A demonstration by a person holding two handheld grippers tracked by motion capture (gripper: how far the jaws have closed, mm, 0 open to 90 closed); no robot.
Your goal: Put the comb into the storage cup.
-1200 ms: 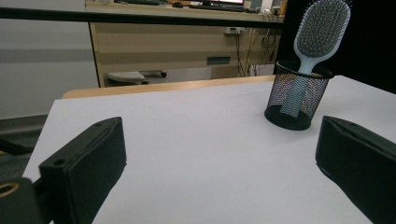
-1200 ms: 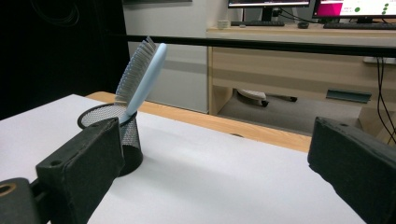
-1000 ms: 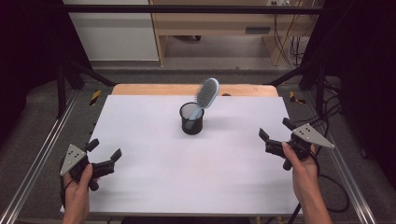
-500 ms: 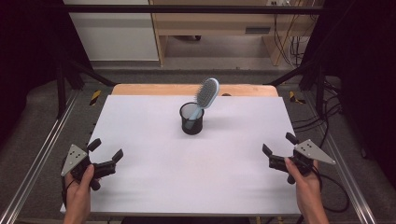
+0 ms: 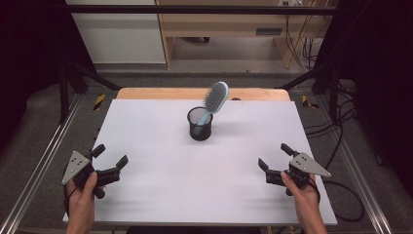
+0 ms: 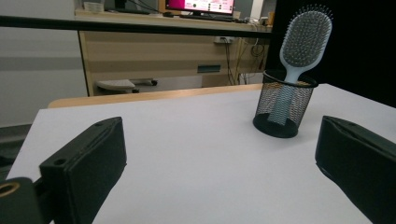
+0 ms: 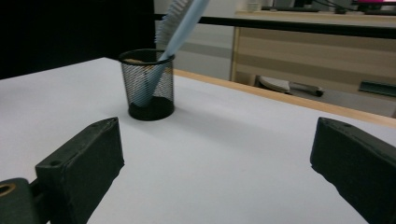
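Pale-blue over black mesh: looking at the hairbrush standing handle-down in the mesh cup, a little beyond the middle of the white table and well apart from both grippers. Reading its long axis as running from the cup's floor up and toward the far right, tilting rather than standing upright. Pointing the handle end down into the cup and the paddle head up and out over the rim, leaning on the rim's far-right side. Facing the bristles in the left gripper view; seeing the hairbrush more edge-on in the right gripper view.

Holding the left gripper by the near-left corner, jaws spread wide, pinching nothing. Holding the right gripper by the near-right edge, jaws likewise spread and empty.

Judging the risks:
- Probably tipping the light cup if nudging the overhanging head sideways, or if pulling across the lean instead of along the axis.
- Possibly dragging or lifting the cup along if the handle is catching on the mesh.
- Likely slipping if pinching across the bristles or the rounded head.

Probably avoiding all three by bracing the cup with one gripper while drawing the hairbrush out with the other.
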